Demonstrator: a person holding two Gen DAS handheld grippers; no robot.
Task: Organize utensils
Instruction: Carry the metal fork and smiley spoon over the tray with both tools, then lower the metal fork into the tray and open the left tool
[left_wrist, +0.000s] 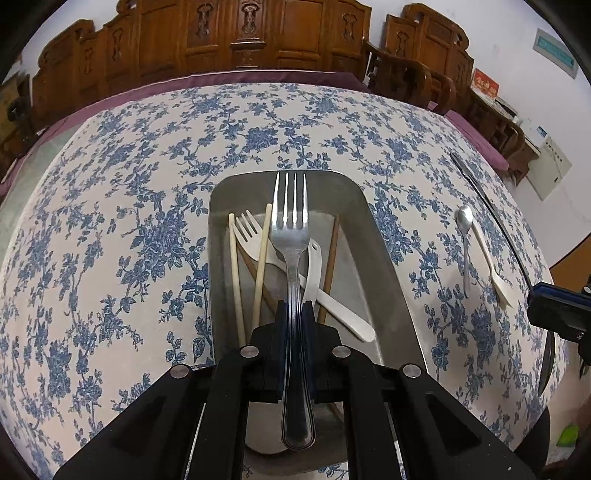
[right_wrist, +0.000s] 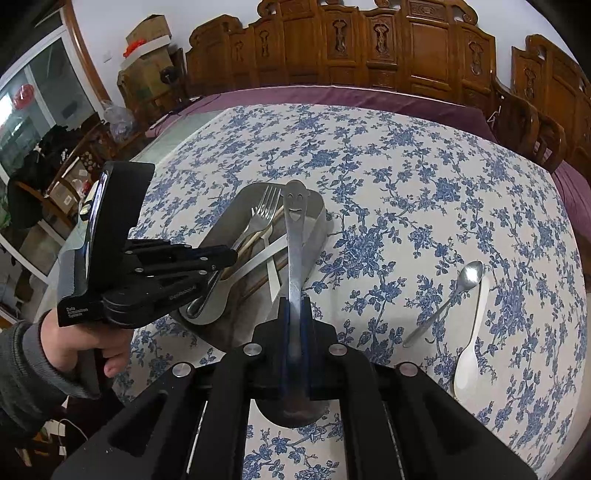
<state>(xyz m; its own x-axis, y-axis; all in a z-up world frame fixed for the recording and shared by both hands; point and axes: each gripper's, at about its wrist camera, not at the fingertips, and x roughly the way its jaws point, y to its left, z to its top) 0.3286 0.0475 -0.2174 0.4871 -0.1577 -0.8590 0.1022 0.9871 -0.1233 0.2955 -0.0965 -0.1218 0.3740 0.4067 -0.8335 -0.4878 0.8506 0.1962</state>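
Left claw (left_wrist: 294, 314) is clamped on the handle of a steel fork (left_wrist: 290, 221), four tines pointing away, held above the metal tray (left_wrist: 384, 280); the handle end runs back between the fingers toward the camera. Right claw (right_wrist: 294, 314) is clamped on a steel utensil (right_wrist: 295, 236) whose far handle end bears a cut-out smiling face; its working end lies under the claw body and reads only as a dark rounded shape, so its type cannot be told. From the right wrist view the left claw (right_wrist: 225, 258) hangs over the near-left part of the tray (right_wrist: 321, 221), gripped by a hand (right_wrist: 74, 343) in a grey sleeve.

Within the tray, counted: two pale chopsticks (left_wrist: 236, 273), two brown chopsticks (left_wrist: 330, 266) partly covered, one white plastic fork (left_wrist: 251, 236), one white spoon (left_wrist: 314, 269); overlaps hide several ends.

Right of the tray, on the floral-clothed desk (left_wrist: 110, 221): one small steel spoon (left_wrist: 464, 236) and one white plastic spoon (left_wrist: 493, 266) lying side by side, nearly touching; beyond them one dark knife (left_wrist: 476, 184), its near end cut off.
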